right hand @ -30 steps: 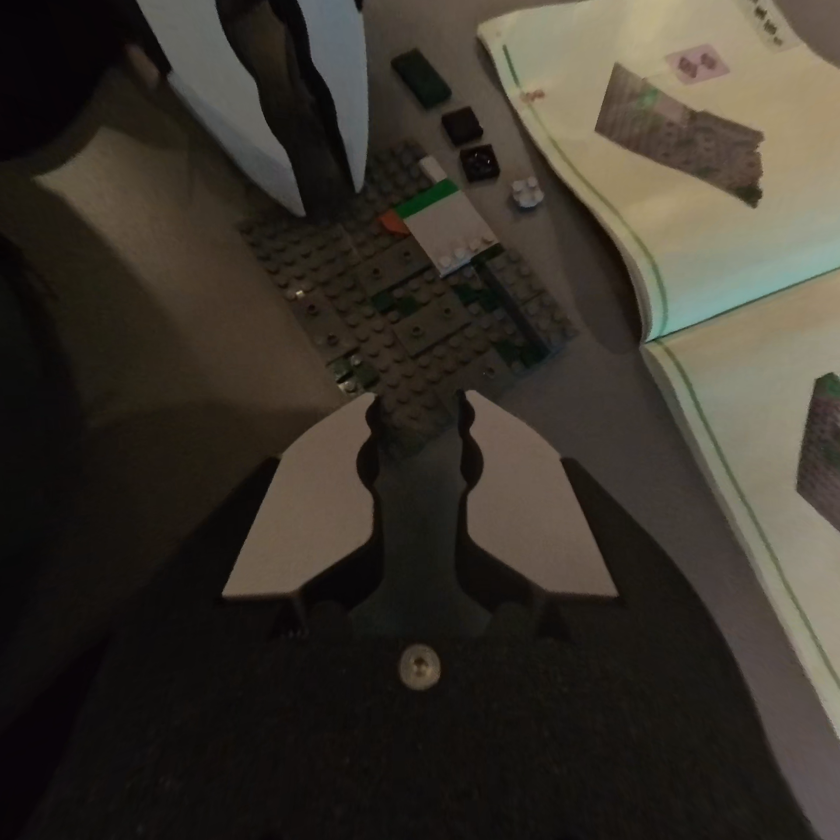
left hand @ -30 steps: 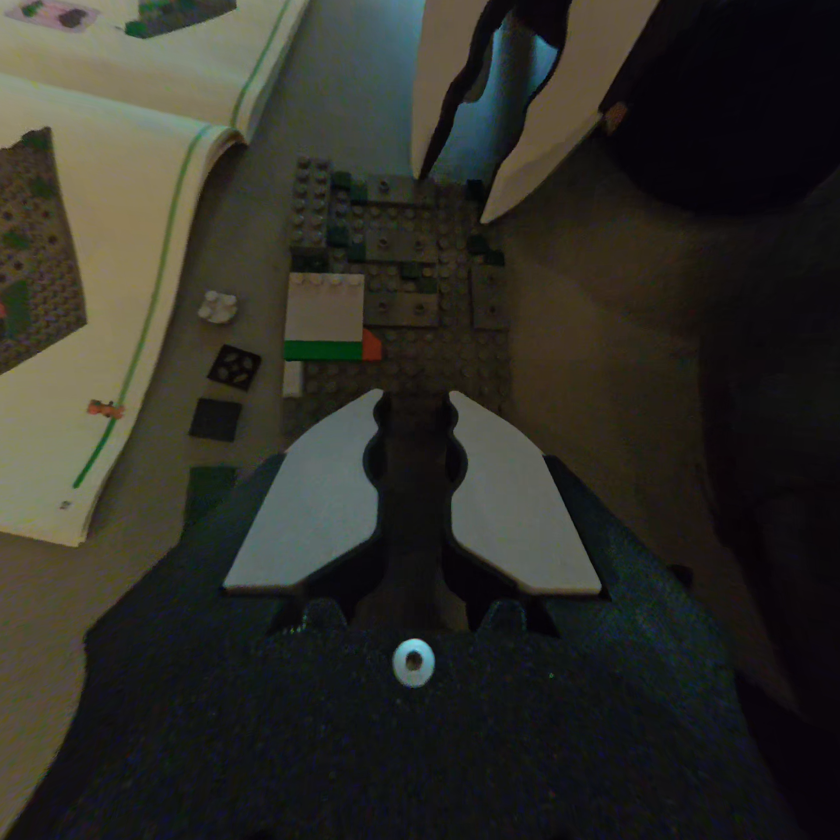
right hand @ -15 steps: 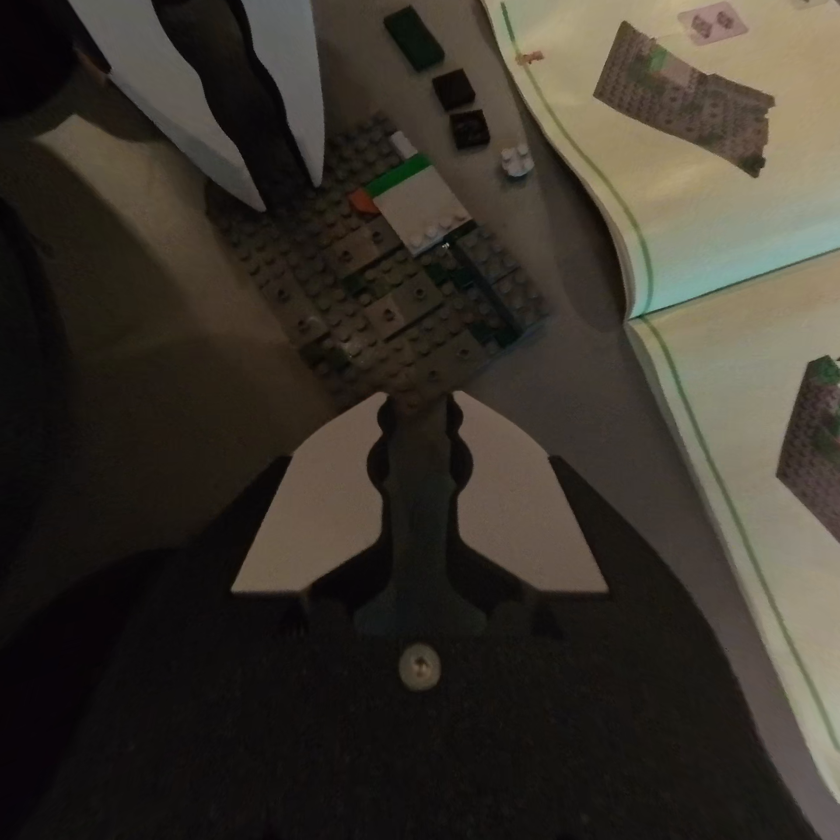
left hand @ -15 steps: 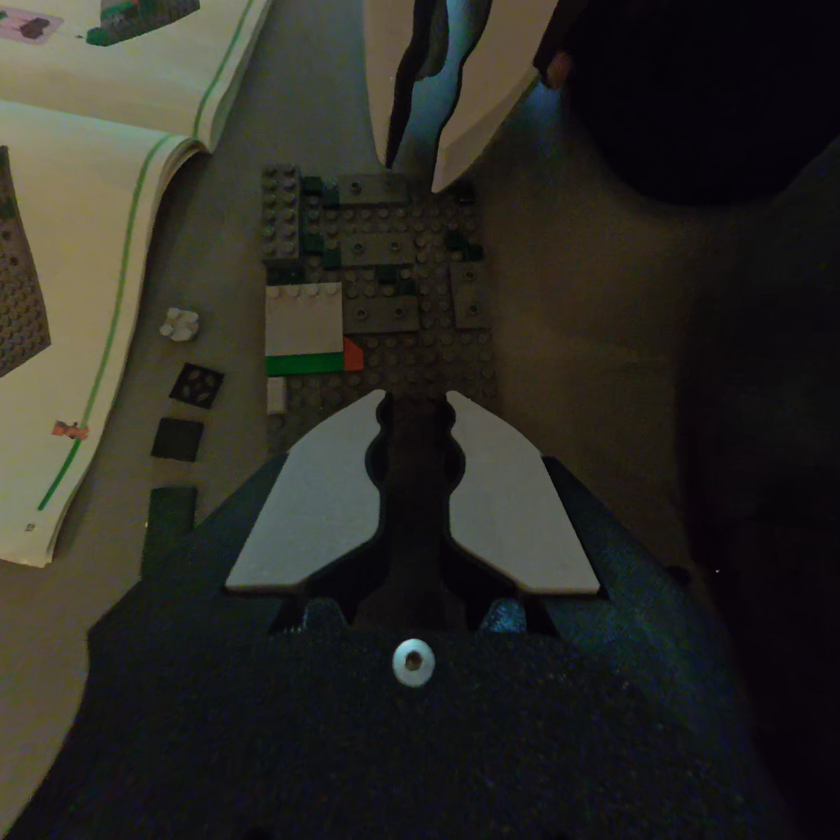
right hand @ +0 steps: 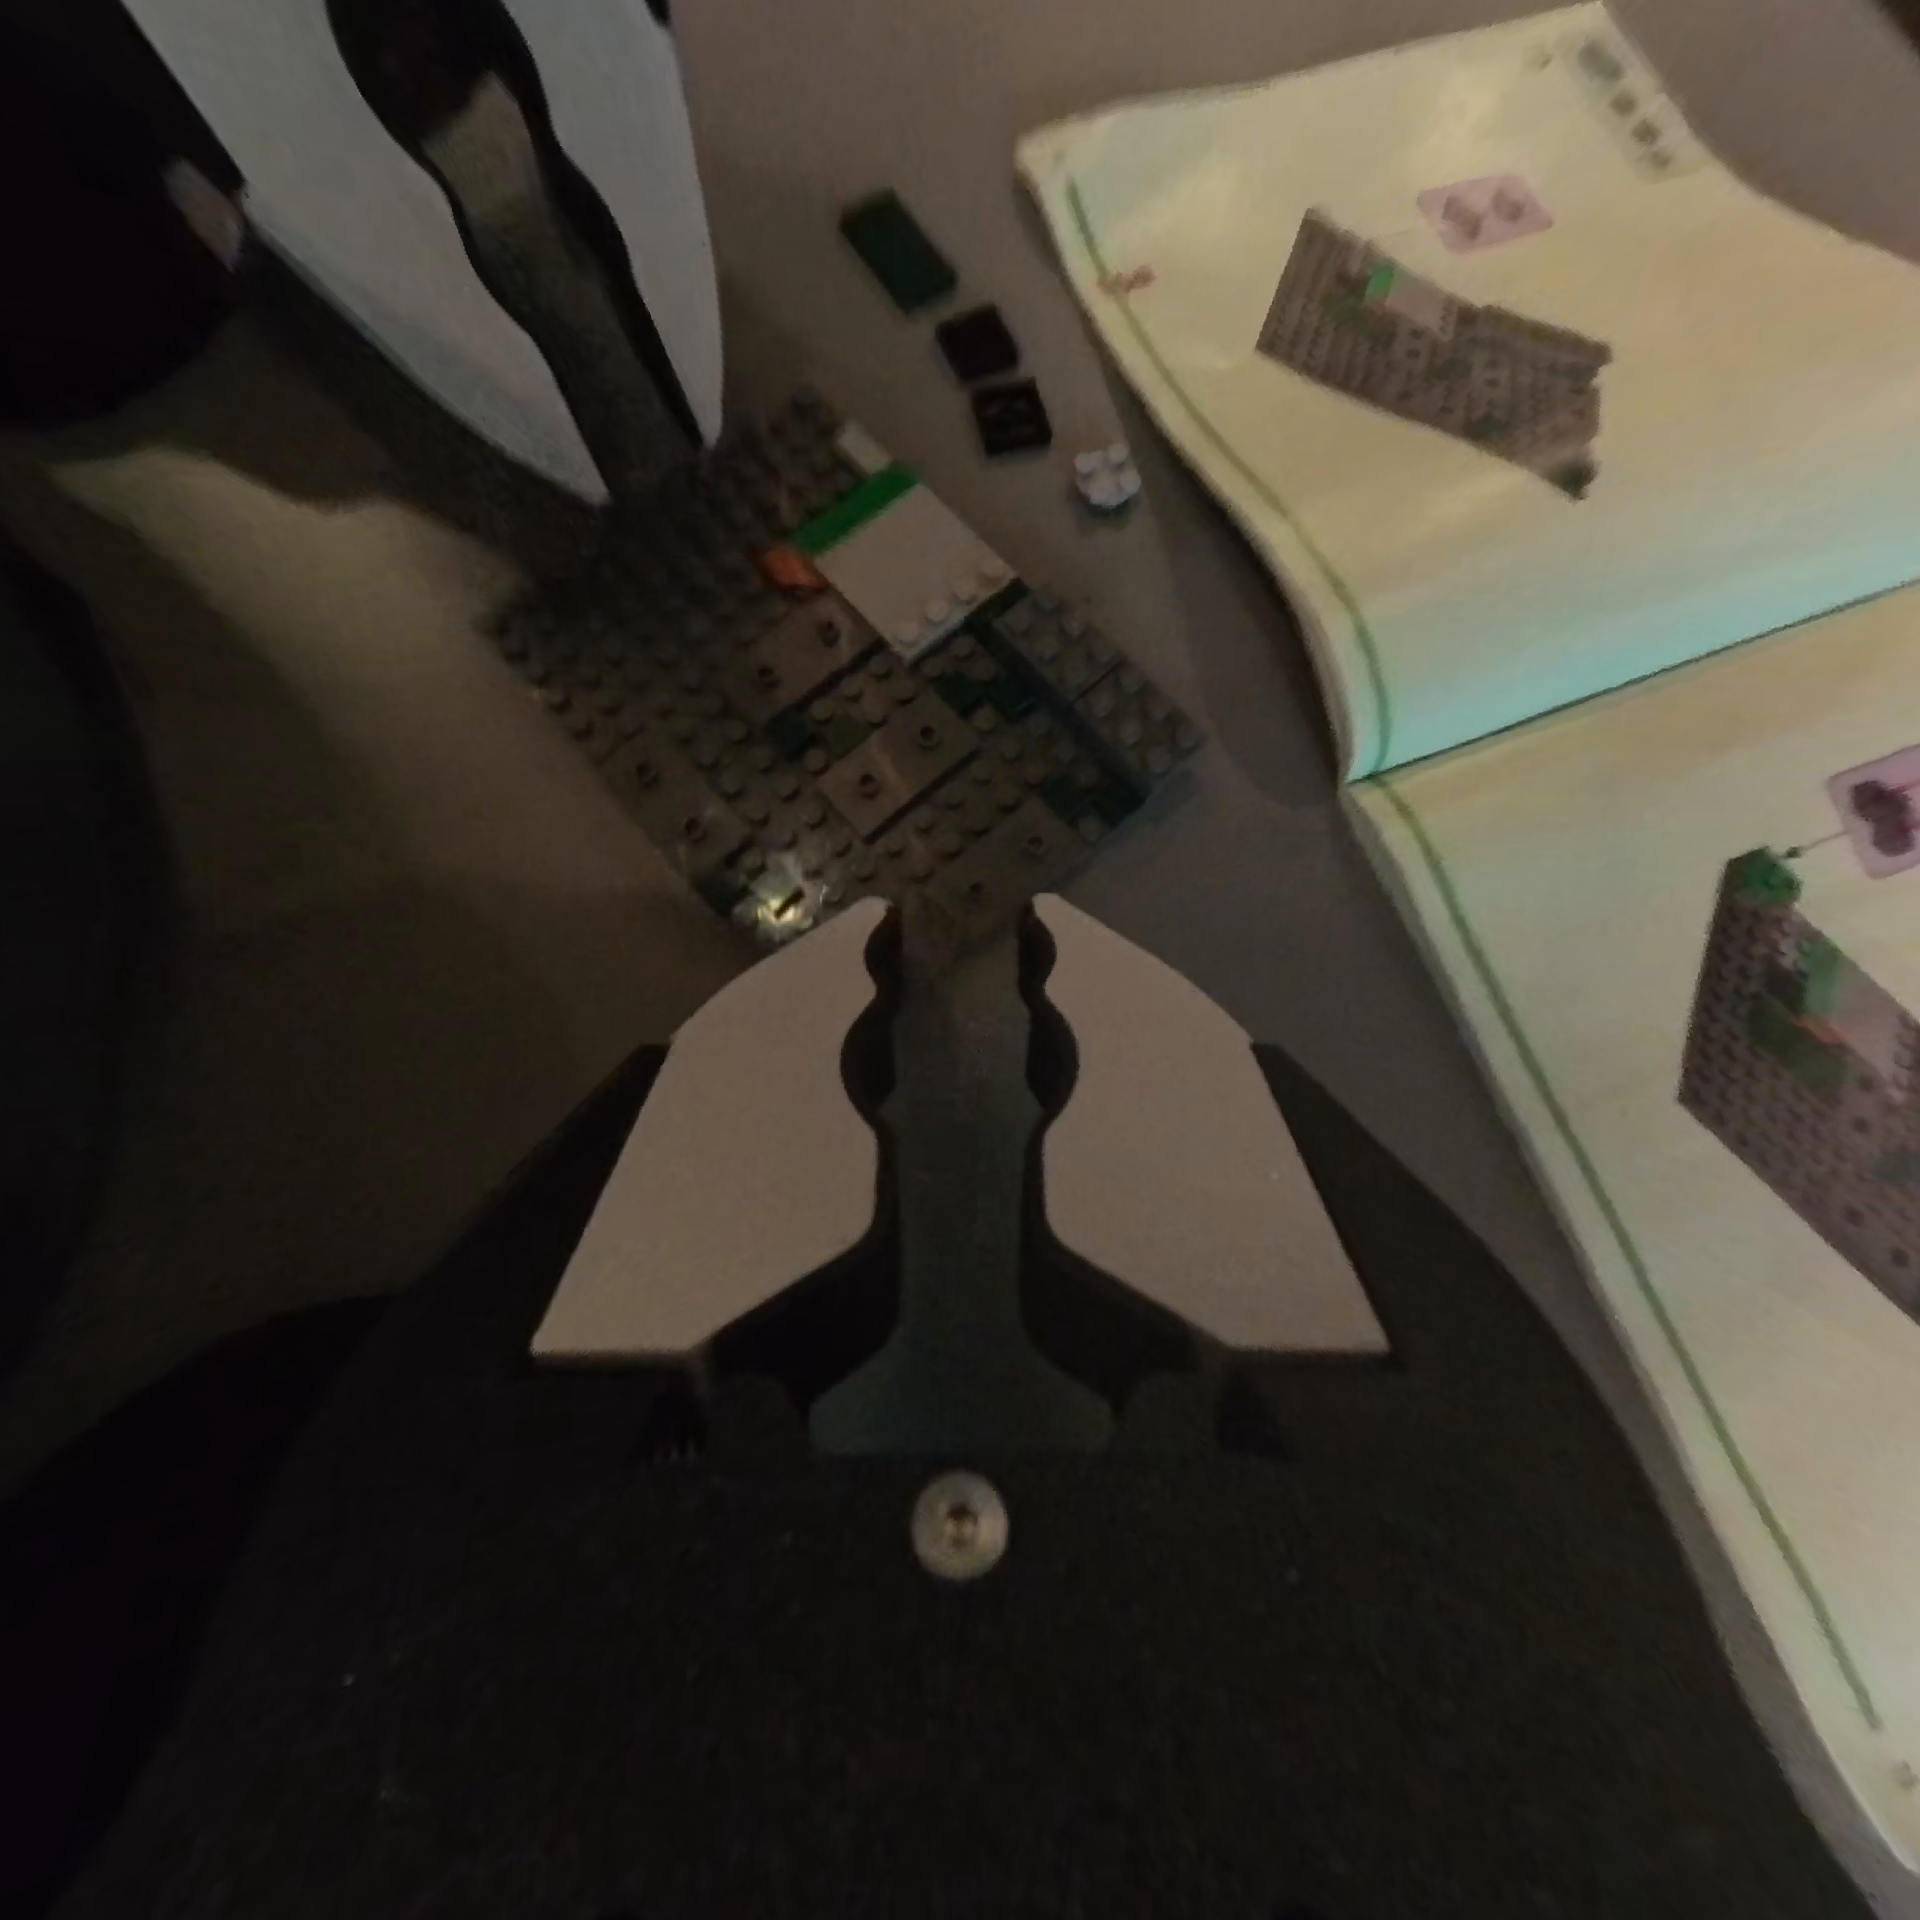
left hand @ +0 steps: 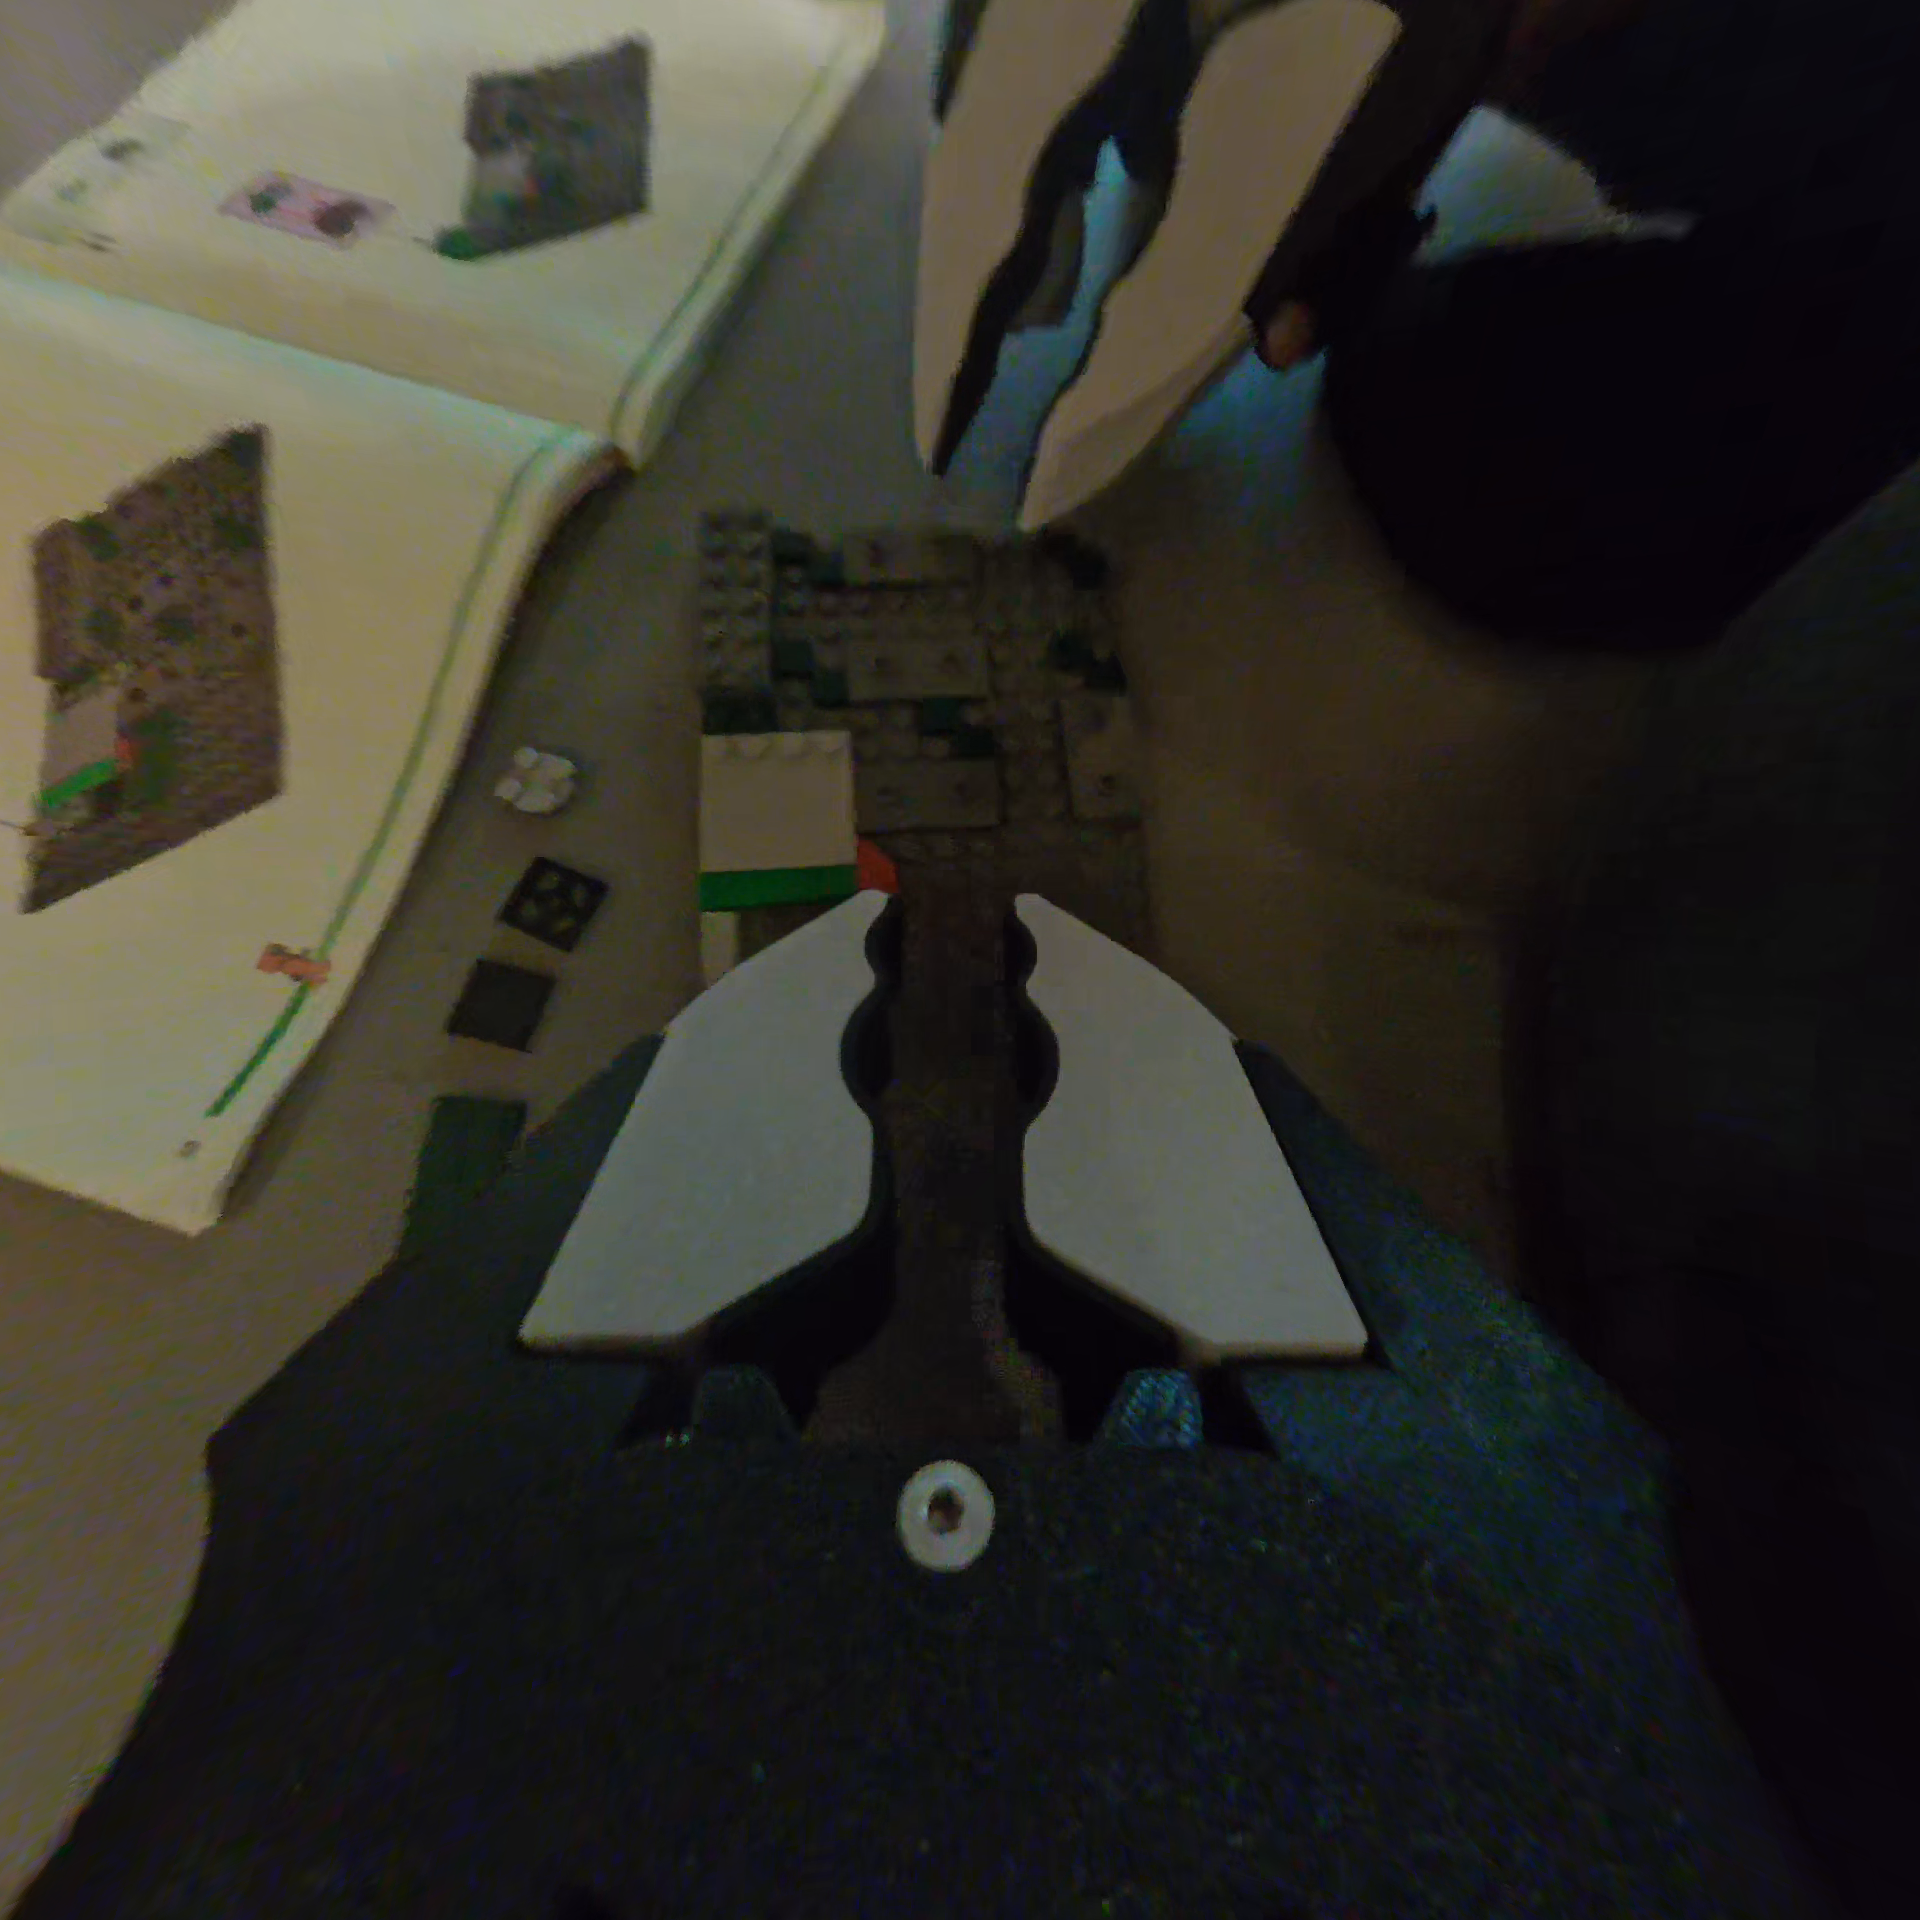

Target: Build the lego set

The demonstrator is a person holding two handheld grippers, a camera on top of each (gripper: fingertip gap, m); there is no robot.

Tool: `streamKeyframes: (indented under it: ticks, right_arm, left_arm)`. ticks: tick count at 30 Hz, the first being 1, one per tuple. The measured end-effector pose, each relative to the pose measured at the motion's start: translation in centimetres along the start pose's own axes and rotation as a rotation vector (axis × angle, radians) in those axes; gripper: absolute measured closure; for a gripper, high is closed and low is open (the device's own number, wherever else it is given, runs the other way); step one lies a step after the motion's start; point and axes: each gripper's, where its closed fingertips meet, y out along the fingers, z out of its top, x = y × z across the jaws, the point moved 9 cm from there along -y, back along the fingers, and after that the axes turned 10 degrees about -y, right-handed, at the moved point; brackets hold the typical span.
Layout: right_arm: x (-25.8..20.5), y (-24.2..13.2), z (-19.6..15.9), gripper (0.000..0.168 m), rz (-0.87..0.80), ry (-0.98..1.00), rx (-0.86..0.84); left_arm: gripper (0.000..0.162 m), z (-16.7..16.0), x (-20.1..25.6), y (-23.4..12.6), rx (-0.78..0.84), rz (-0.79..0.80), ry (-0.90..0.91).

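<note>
Lego baseplate (left hand: 914, 717) lies between both empty tools, left tool (left hand: 951, 904) and right tool (right hand: 954, 906), jaws slightly apart, probably steadying it.

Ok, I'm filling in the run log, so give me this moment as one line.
left gripper: open, empty | right gripper: open, empty | grey baseplate: on table, between both | loose pieces: beside booklet

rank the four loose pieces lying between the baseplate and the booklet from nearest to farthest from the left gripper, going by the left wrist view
From the left gripper:
1. Dark green tile, beside its left finger.
2. Plain black square tile, next up the row.
3. Black square piece with holes, beyond that.
4. Small white round piece, farthest, nearest the booklet fold.
</note>
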Motion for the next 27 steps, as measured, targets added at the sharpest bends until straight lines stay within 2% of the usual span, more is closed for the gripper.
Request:
streamKeyframes:
  ticks: [1, 5, 7, 11, 27]
  right_arm:
    - [0.0, -0.4, 0.4, 0.147, -0.023, 0.024, 0.052]
    - [-0.2, -1.2, 2.1, 0.145, -0.118, 0.151, 0.276]
    - [-0.6, -1.0, 2.3, 0.15, -0.156, 0.18, 0.348]
    - [-0.5, -0.5, 1.5, 0.168, -0.243, 0.098, 0.331]
    - [1.1, -0.3, 0.1, 0.168, -0.294, 0.228, 0.369]
  left_arm:
    - [0.145, 0.3, -0.3, -0.4, 0.043, 0.022, -0.018]
    - [0.156, 0.9, -2.0, -2.4, 0.228, 0.208, -0.084]
    - [0.16, 0.8, -2.6, -3.3, 0.302, 0.279, -0.101]
    - [0.162, -0.3, -3.6, -3.5, 0.345, 0.333, -0.111]
    - [0.162, -0.8, -4.7, -4.1, 0.419, 0.37, -0.164]
